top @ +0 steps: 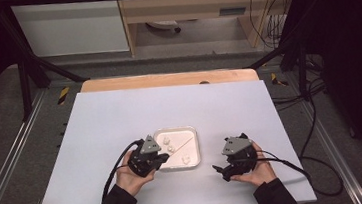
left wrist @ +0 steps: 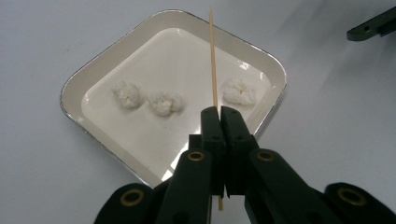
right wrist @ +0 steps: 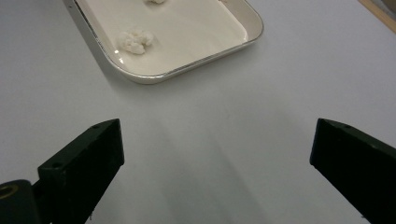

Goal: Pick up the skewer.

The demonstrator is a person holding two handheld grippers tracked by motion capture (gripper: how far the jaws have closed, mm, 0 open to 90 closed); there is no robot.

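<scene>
Three white lumps [left wrist: 161, 101] in a tray [left wrist: 79, 77], left gripper [left wrist: 219, 112] jaws clamping a skewer [left wrist: 213, 60], right gripper [right wrist: 215, 154] jaws wide apart.

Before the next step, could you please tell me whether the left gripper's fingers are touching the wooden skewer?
Touching. In the left gripper view, the left gripper has its fingers closed on the thin wooden skewer, which sticks out over the white tray.
</scene>
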